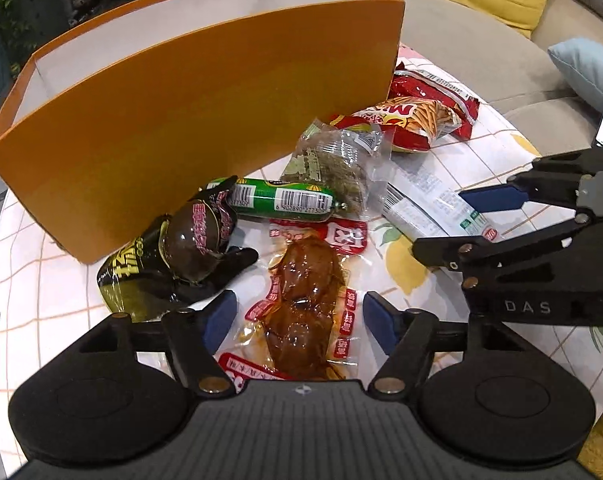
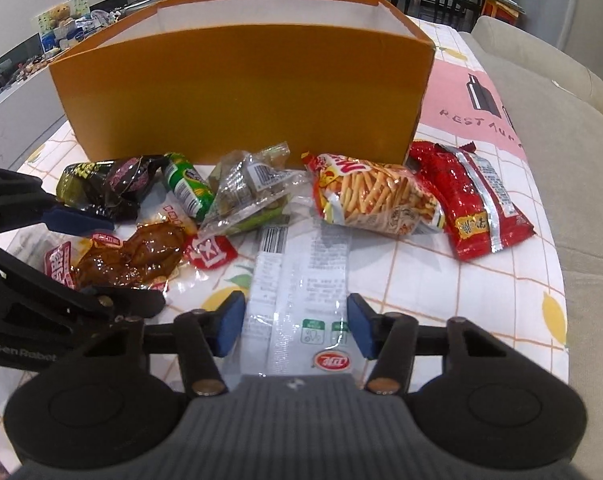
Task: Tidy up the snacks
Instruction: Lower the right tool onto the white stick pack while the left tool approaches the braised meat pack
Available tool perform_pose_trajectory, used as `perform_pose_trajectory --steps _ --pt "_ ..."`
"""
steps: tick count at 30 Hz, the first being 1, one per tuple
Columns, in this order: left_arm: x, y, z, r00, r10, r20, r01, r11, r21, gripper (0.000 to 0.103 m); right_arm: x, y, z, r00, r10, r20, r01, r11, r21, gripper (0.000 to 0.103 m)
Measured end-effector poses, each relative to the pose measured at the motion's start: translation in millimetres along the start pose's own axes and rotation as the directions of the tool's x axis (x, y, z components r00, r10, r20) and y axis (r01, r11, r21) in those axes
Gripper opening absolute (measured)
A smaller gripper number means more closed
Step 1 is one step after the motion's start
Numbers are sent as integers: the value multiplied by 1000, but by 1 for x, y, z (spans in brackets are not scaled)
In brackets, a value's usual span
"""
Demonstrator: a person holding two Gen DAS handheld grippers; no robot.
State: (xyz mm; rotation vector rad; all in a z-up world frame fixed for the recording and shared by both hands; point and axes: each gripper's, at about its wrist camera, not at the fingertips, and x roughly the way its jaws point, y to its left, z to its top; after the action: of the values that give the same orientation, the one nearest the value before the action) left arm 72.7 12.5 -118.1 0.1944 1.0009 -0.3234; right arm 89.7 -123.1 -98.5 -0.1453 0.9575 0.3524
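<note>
From the left wrist view, the task is judged barely begun: the orange box [image 1: 205, 120] stands at 11 o'clock with only white inner walls to be seen, though its floor is hidden, so contents cannot be ruled out. All snacks are seen lying on the bench [image 1: 29, 264] outside it. The braised meat pack [image 1: 305, 304] lies at 12 o'clock between the blue pads of the left tongs [image 1: 299, 318], which are spread wide and hold nothing. The dark egg pack [image 1: 177, 256] lies at 10 o'clock, the green sausage [image 1: 281, 198] behind it, the clear pickle bag [image 1: 337, 164] at 1 o'clock, and the fries bag [image 1: 405, 120] further off. The right tongs [image 1: 449, 224] are seen entering from 3 o'clock, jaws apart.

From the right wrist view, the right tongs [image 2: 295, 326] are likewise held wide and empty, straddling the white wrapper [image 2: 301, 280] that lies flat at 12 o'clock; contact cannot be confirmed. The red chip bag [image 2: 469, 204] lies at 2 o'clock beside the fries bag [image 2: 373, 200]. Both tools are held low, pointed toward the box [image 2: 241, 92]
</note>
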Motion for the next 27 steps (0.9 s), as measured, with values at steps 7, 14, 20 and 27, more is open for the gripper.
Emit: perform_pose_trajectory --steps 7,14,20,27 --pt "-4 -11 0 999 28 -40 -31 996 -78 68 -8 -9 -6 999 7 -46 -7 1000 11 49" --pt "-8 -4 -2 998 -29 -49 19 979 -204 63 -14 -22 -9 995 44 -92 -37 996 79 47" --pt "-16 -2 -4 996 -77 -45 63 963 -263 60 -20 -37 -10 984 137 -116 -108 968 228 46" --pt "-32 5 -3 990 -140 -19 125 929 -347 7 -31 -47 -12 970 213 -114 -165 929 331 45"
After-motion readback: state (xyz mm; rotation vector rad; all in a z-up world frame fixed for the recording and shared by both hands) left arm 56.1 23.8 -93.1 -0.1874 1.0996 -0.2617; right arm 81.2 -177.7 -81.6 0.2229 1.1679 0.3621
